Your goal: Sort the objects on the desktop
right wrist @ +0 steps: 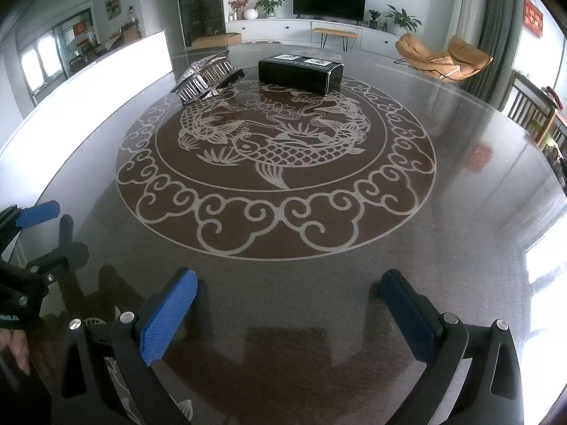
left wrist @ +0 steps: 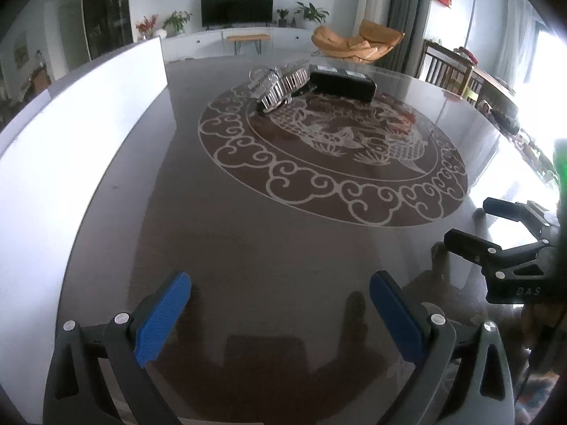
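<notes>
A black rectangular box lies at the far side of the round table. A silvery, ribbed, see-through object rests just left of it and touches its end. My left gripper hovers low over the near part of the table, its blue pads wide apart and nothing between them. My right gripper is beside it on the right, also open and empty. Both grippers are far from the two objects.
The dark glossy table bears a pale fish and cloud pattern in its middle. A white board stands along the left edge. A hand shows at the lower left. Chairs and a TV stand behind.
</notes>
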